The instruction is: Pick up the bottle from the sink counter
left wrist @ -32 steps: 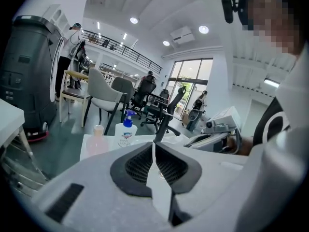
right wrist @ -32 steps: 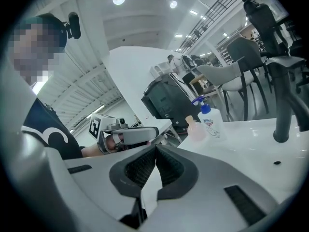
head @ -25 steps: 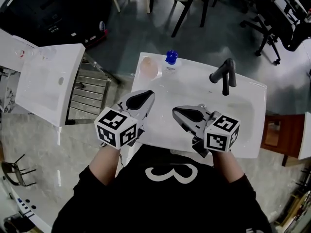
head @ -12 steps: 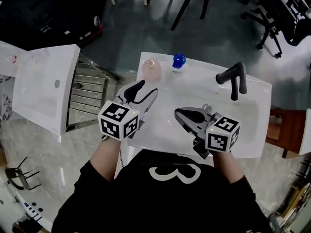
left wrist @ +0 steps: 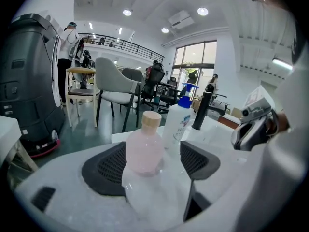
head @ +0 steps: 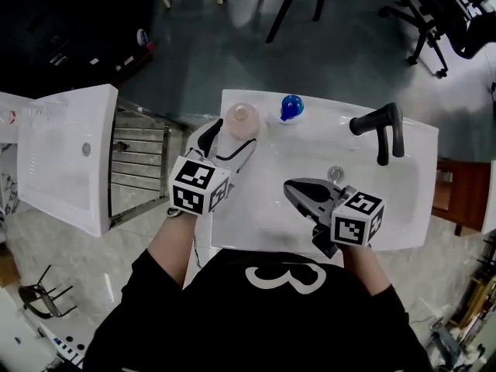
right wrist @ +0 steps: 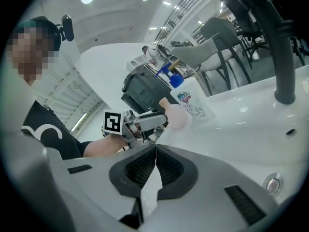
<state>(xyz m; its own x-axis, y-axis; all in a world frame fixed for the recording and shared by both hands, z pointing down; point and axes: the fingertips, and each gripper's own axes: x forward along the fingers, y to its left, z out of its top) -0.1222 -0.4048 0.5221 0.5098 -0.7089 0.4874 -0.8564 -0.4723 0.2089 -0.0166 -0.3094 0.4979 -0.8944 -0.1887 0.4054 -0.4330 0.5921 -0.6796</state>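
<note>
Glossy, smooth white glaze, ceramic by the look, all over the sink bench [head: 310,146], bright with reflections. Frosted, translucent pink plastic in the pink bottle [left wrist: 144,149], under a matt tan cap [left wrist: 151,119]. Smooth, shiny white plastic on the white bottle [left wrist: 176,124] just beside it, with a printed label and a glossy blue plastic cap [head: 291,105]. Matt dark grey finish on the tap [head: 381,126]; polished metal at the drain [head: 335,173]. On the right gripper [right wrist: 155,166], pale grey matt plastic shells and black rubbery fingers [right wrist: 137,170] ribbed in a fine grid; flat printed black-and-white squares on its cube [head: 358,217]. Matt black cloth in the shirt [head: 271,316]. Polished grey floor [head: 232,45] with a soft sheen.
</note>
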